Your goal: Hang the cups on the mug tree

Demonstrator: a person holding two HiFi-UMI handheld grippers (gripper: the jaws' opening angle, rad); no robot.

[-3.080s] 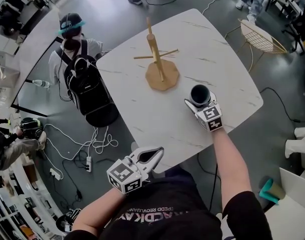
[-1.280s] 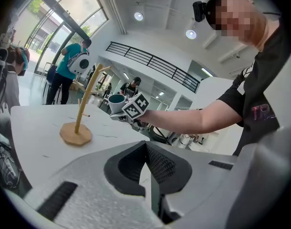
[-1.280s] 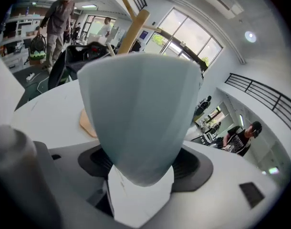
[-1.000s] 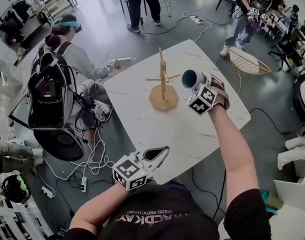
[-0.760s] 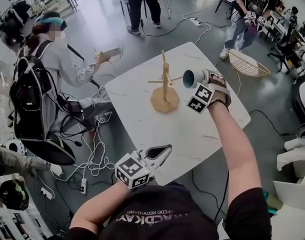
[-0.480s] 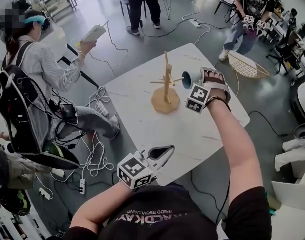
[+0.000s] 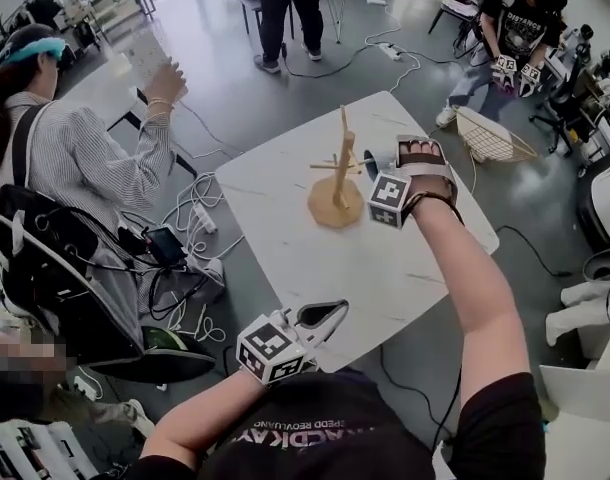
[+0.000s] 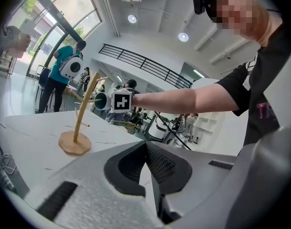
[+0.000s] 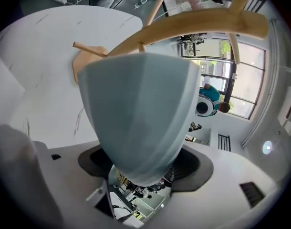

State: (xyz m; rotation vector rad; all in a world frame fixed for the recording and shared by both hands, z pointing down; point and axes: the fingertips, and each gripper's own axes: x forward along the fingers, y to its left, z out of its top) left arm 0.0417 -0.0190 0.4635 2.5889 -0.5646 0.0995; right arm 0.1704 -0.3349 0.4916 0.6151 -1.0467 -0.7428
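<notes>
Pale grey-blue cup (image 9: 138, 113), tan mug tree (image 7: 337, 183)

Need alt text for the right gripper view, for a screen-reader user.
The right gripper holds a pale blue-grey cup between its jaws, filling the middle of the frame. A peg of the wooden mug tree curves just past the cup's far end, above a white table; whether they touch is unclear.

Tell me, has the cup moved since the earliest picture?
Yes. The cup left the table and is now raised, tipped sideways, beside the mug tree's upper pegs.

Tongs (image 9: 140, 173) clamp a pale cup (image 9: 136, 113) near the mug tree's peg (image 9: 202, 24).
</notes>
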